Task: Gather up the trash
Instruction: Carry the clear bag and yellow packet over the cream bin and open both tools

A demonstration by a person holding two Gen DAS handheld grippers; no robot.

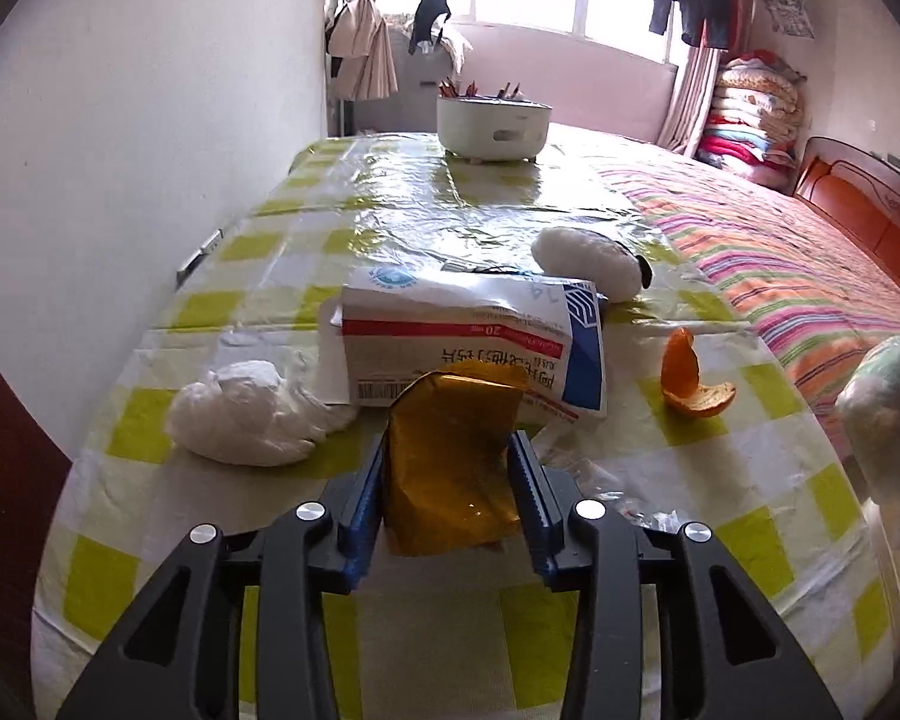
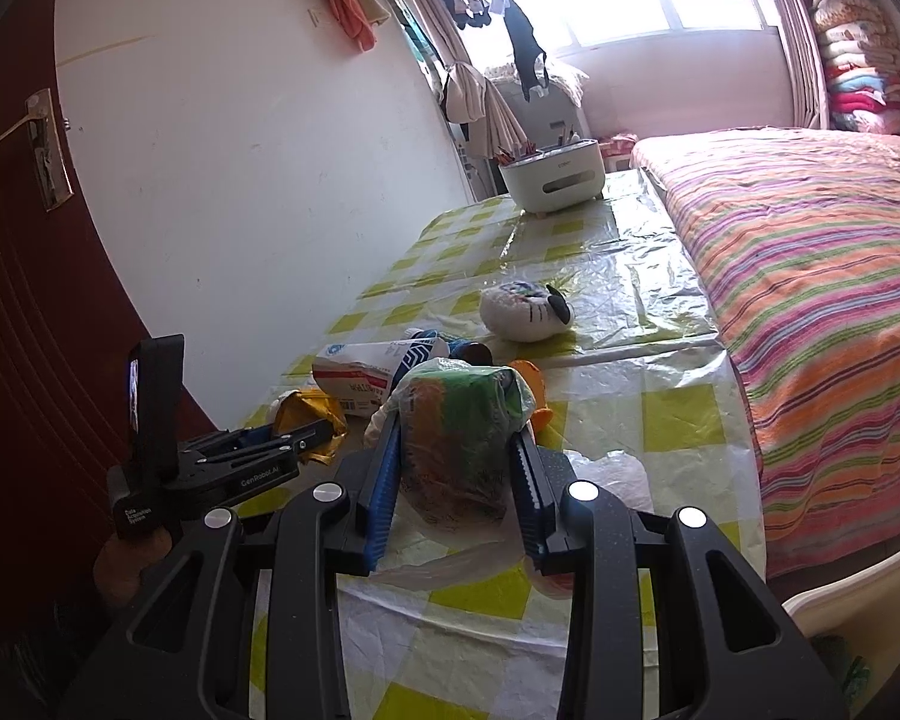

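The left gripper (image 1: 450, 450) pinches a crumpled gold wrapper (image 1: 450, 456) between its blue fingers, low over the checked tablecloth (image 1: 720, 468). Only the right wrist view shows that gripper from outside (image 2: 306, 441), at 9 o'clock, with the gold wrapper (image 2: 306, 411) sticking out of it. The right gripper (image 2: 456, 450) is clamped on a clear plastic bag (image 2: 459, 438) stuffed with green and orange scraps; the left view catches that bag (image 1: 888, 414) only as a blur at 3 o'clock, cut by the edge.

Just past the wrapper at 12 o'clock lies a crushed medicine box (image 1: 474, 342), touching a wad of white tissue (image 1: 246, 420) at 10 o'clock. An orange peel (image 1: 690, 384) sits at 2 o'clock, apart from the box. In the right view the bag hides most of the peel (image 2: 537, 402). Beyond the box lies a white plush toy (image 1: 588, 264); its face shows only in the right view. A white pen holder (image 1: 492, 126) stands at the far end, beside the striped bed (image 1: 810, 276).
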